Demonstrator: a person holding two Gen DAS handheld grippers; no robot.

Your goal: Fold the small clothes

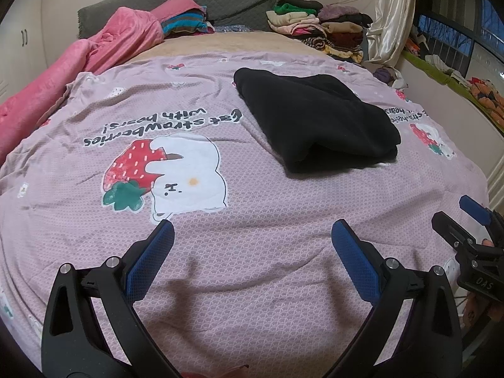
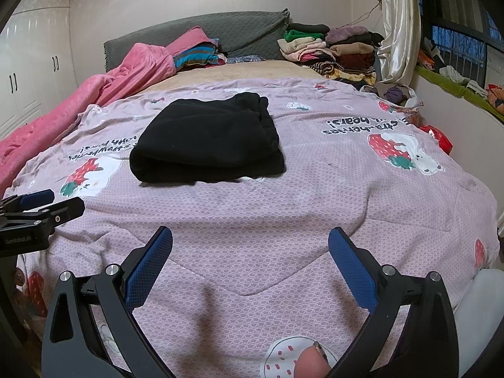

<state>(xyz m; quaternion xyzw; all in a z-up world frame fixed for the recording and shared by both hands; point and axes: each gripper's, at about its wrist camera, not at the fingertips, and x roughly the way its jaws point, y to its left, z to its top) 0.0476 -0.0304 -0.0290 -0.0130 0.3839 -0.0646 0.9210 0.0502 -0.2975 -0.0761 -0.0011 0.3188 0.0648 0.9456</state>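
The pink bedspread (image 1: 252,267) carries upside-down black lettering that reads "Eat strawberries with bears!" (image 1: 163,121), printed above a white bear hugging a red strawberry (image 1: 163,173); the same slogan shows again farther right in the right wrist view (image 2: 371,123), partly lost in a crease. The body of the left gripper, seen at the left edge of the right wrist view, is marked "GenRobot.AI" (image 2: 19,239), and the body of the right gripper, at the right edge of the left wrist view, bears letters that look like "DAS" (image 1: 482,282), though they are too small to be sure. The black garment (image 1: 315,119) lies folded into a flat stack on the bedspread, well apart from both tools. It sits ahead and to the right of the left gripper (image 1: 252,239), and ahead and a little left of the right gripper (image 2: 250,245). Both grippers are spread wide with nothing between their blue pads (image 1: 151,258), and both hover over bare bedspread. A pink blanket (image 1: 78,72) is bunched along the left side, and piles of clothes (image 1: 318,22) sit by the grey headboard (image 1: 204,3).
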